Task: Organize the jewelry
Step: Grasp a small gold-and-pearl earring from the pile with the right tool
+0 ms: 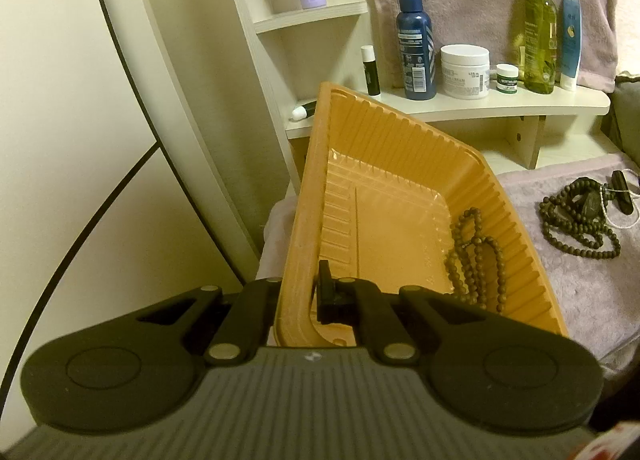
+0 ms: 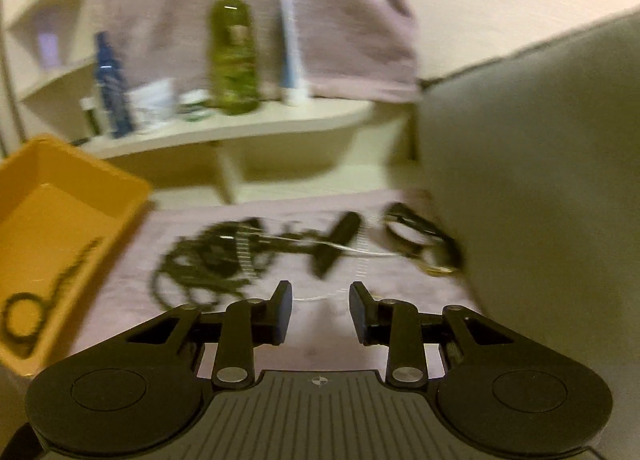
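Bead pile (image 2: 208,256) lies just ahead-left of the parted right gripper (image 2: 320,314)

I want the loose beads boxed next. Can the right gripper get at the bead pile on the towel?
Probably yes: the right gripper has empty, open jaws, and nothing lies between it and the bead pile just ahead.

The tray (image 1: 400,164) is showing orange with ribbed walls. The beads (image 1: 476,256) lying in it are looking olive-brown, like the darker bead pile (image 1: 576,220) on the pale lilac fleece (image 1: 560,280). On the cream shelf (image 1: 500,106), one bottle (image 1: 416,48) is showing navy blue, another (image 1: 540,44) yellow-green, and the jar (image 1: 465,70) white.
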`<action>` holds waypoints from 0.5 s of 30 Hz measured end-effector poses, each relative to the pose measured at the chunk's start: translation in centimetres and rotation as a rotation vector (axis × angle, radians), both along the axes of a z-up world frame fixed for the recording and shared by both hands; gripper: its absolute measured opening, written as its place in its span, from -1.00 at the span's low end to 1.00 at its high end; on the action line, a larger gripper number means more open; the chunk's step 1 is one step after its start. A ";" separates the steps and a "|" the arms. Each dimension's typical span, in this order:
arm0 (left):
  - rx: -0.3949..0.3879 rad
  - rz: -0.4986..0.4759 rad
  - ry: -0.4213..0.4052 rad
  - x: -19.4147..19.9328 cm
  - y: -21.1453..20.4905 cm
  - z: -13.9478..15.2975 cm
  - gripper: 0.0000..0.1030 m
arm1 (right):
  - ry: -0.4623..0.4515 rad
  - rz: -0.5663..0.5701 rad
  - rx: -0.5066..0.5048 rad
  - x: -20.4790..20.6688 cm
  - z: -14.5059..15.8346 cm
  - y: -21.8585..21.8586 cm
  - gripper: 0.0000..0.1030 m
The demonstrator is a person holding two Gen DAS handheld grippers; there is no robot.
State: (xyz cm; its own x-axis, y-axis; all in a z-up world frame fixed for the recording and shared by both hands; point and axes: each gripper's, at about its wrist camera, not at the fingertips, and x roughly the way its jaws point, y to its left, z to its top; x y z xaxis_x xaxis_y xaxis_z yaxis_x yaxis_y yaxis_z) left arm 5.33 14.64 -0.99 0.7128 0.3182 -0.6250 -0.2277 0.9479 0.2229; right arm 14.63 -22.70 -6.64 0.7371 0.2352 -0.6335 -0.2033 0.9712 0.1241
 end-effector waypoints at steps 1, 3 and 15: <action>0.002 0.000 0.000 0.0 0.0 0.0 -0.92 | 0.003 -0.006 -0.006 0.1 -0.2 -0.4 -0.36; 0.003 0.002 0.002 0.0 0.0 0.0 -0.92 | 0.011 -0.022 -0.006 0.7 -0.7 -0.9 -0.36; 0.011 0.004 0.010 0.0 0.0 -0.1 -0.92 | 0.072 -0.097 0.059 3.0 -2.5 -1.7 -0.70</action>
State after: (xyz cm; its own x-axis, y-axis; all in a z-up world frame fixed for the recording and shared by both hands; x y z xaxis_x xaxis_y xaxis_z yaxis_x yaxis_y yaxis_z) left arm 5.34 14.63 -1.06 0.7052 0.3278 -0.6287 -0.2290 0.9445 0.2356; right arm 17.60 -24.37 -9.11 0.7114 0.2035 -0.6727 -0.0978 0.9765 0.1921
